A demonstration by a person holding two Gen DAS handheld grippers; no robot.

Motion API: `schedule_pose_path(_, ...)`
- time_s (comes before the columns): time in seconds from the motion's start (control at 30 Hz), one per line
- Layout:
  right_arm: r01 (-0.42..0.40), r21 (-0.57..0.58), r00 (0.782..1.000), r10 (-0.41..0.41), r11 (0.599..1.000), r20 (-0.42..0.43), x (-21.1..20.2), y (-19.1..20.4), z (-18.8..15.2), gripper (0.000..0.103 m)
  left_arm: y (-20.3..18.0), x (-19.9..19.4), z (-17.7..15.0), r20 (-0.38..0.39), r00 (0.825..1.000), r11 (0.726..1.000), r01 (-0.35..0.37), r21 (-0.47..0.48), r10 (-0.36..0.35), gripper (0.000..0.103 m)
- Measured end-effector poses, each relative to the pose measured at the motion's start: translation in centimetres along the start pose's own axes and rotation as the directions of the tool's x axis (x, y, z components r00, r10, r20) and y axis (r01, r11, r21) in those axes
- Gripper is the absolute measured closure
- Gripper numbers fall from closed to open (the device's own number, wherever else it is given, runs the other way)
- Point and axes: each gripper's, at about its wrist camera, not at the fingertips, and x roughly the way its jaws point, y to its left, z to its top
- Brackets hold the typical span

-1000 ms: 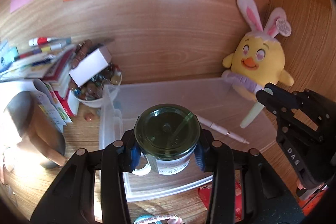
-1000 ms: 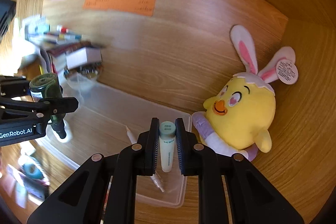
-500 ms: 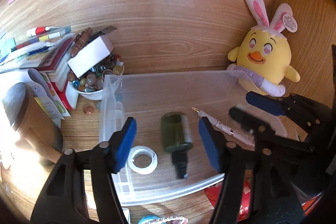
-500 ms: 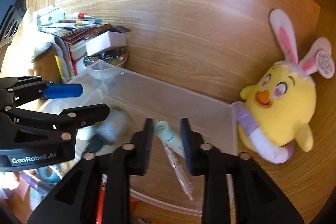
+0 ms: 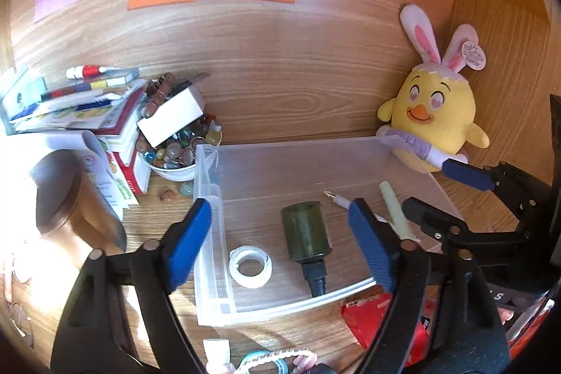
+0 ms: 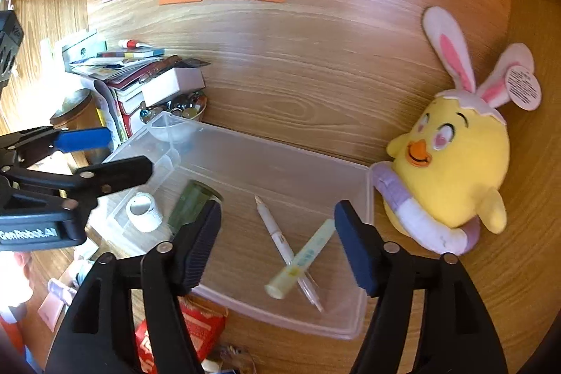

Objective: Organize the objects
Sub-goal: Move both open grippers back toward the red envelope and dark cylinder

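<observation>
Fingers [image 5: 189,235] of the left gripper [image 5: 280,240] stand spread wide and empty above a clear plastic bin [image 5: 210,195], where a dark green bottle [image 5: 306,232] lies on its side just beside a roll of white tape [image 5: 250,266]. On the right gripper [image 6: 277,244], the fingers are likewise parted and hold nothing; below them a pale yellow-green tube [image 6: 303,258] rests across a white pen [image 6: 277,239] on the bin's floor. Both hands appear to be at the release stage of a drop-off, with four items now lying inside the container on the wooden table [image 5: 315,93]. Loose clutter lies outside it: a red packet [image 5: 371,314] at the bin's near edge and a bowl of marbles [image 5: 175,156] by its far left corner, beside stacked books. The next move, by this reading, calls for lifting both grippers clear of the bin walls and reaching for one of the stray items nearby, though which one cannot be told.
</observation>
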Motion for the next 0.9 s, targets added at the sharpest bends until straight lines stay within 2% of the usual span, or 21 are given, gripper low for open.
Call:
schedule_pose_path(0.1, 0.011, 0.010, 1.000, -0.011, 1.000, 0.005, -0.9, -0.4, -0.5, 0.030, -0.2, -1.3, -0.4, 0.022, 1.000, 1.000, -0.015, 0.015, 0.015, 0.009)
schedule_pose_path(0.27, -0.003, 0.037, 1.000, 0.003, 0.999, -0.002, -2.2, -0.8, -1.5, 0.022, -0.5, -3.2, -1.5, 0.030, 0.999, 0.998, -0.033, 0.049, 0.032, 0.004)
schedule_pose_path(0.6, -0.066, 0.077, 0.997, 0.068, 0.995, -0.028, -3.6, 0.8, -3.6, 0.020, 0.9, -5.5, -4.5, -0.003, 0.998, 0.996, -0.067, 0.053, 0.067, 0.003)
schedule_pose_path(0.9, -0.109, 0.042, 0.985, 0.114, 0.993, -0.129, -0.6, 3.8, -5.4, 0.020, 3.5, -5.9, -8.2, -0.082, 0.993, 0.996, -0.090, -0.011, 0.089, 0.003)
